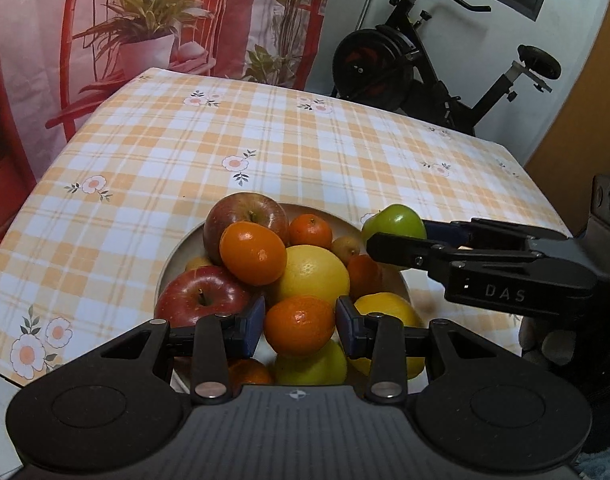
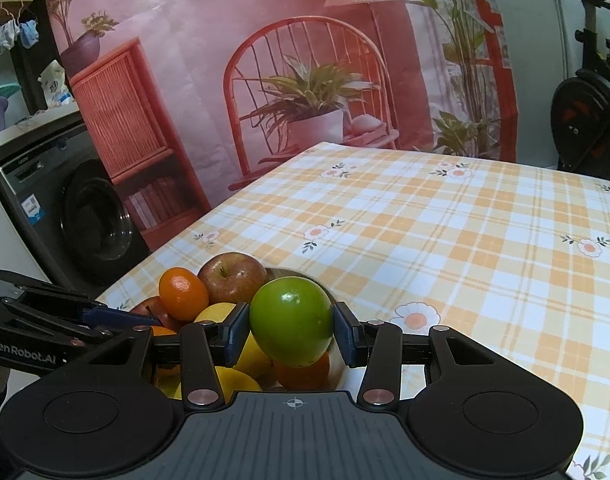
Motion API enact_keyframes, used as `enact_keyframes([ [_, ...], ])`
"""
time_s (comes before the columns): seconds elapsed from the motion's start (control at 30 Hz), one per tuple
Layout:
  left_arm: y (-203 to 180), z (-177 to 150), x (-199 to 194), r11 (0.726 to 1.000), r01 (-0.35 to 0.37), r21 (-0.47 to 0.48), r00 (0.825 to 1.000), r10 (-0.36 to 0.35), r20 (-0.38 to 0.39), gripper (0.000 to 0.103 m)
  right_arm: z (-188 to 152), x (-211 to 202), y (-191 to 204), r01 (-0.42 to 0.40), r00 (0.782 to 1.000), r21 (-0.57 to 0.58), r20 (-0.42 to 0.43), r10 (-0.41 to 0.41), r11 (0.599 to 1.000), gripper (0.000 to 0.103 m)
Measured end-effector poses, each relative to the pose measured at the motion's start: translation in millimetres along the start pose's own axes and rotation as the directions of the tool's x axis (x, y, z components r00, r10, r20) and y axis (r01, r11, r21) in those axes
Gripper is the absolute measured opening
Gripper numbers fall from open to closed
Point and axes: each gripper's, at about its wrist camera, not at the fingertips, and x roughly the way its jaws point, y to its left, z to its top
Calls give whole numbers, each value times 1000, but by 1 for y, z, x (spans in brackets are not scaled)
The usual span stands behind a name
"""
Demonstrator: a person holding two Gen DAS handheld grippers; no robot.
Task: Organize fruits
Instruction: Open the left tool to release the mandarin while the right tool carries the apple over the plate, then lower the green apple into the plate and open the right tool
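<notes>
A round bowl (image 1: 173, 256) on the checked tablecloth is heaped with red apples (image 1: 245, 216), oranges (image 1: 253, 252), lemons (image 1: 311, 272) and other fruit. My left gripper (image 1: 299, 326) is shut on an orange tangerine (image 1: 299, 326) at the near side of the heap. My right gripper (image 2: 291, 334) is shut on a green apple (image 2: 291, 320) and holds it over the bowl's right rim. In the left wrist view the right gripper (image 1: 393, 236) comes in from the right with the green apple (image 1: 393, 222) in it. The bowl (image 2: 341, 372) is mostly hidden in the right wrist view.
The table (image 1: 305, 140) with the orange checked cloth stretches beyond the bowl. An exercise bike (image 1: 425, 72) stands behind its far right corner. A printed backdrop (image 2: 265, 80) hangs behind the table. A washing machine (image 2: 65, 208) stands to the left.
</notes>
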Motion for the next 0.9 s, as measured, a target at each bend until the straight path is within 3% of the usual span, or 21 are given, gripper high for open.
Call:
enact_keyframes([
  [0.27, 1, -2, -1, 1000, -12, -15, 1000, 12, 26, 42, 5, 14, 1, 11, 1000, -22, -13, -11, 1000, 42],
  [0.5, 8, 2, -11, 998, -4, -60, 997, 8, 76, 48, 9, 27, -2, 13, 999, -21, -29, -13, 1000, 42],
  [0.9, 20, 7, -23, 988, -42, -148, 986, 66, 155, 53, 10, 35, 1, -3, 999, -26, -44, 2, 1000, 45],
])
